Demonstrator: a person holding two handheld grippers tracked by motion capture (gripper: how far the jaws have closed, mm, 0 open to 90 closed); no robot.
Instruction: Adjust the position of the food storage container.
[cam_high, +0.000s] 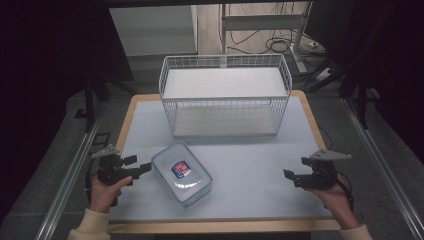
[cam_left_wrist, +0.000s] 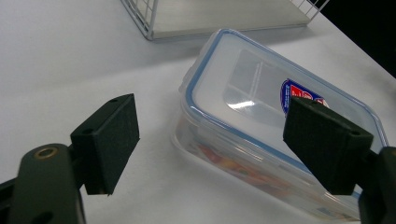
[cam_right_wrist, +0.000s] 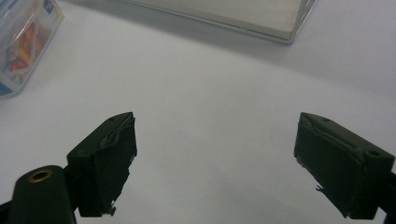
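A clear plastic food box (cam_high: 182, 173) with a blue-rimmed lid and a red and blue label lies on the white table top, front left of centre. My left gripper (cam_high: 141, 166) is held level just left of the box, jaws open and pointing at its near corner. In the left gripper view the box (cam_left_wrist: 261, 121) lies ahead between the two pads (cam_left_wrist: 112, 140), untouched. My right gripper (cam_high: 295, 176) is open at the front right, pointing left over bare table, well apart from the box (cam_right_wrist: 23, 42).
A white wire basket (cam_high: 225, 95) with a pale board inside stands at the back middle of the table. The table's wooden edge (cam_high: 220, 225) runs along the front. Dark floor, rails and cables surround it.
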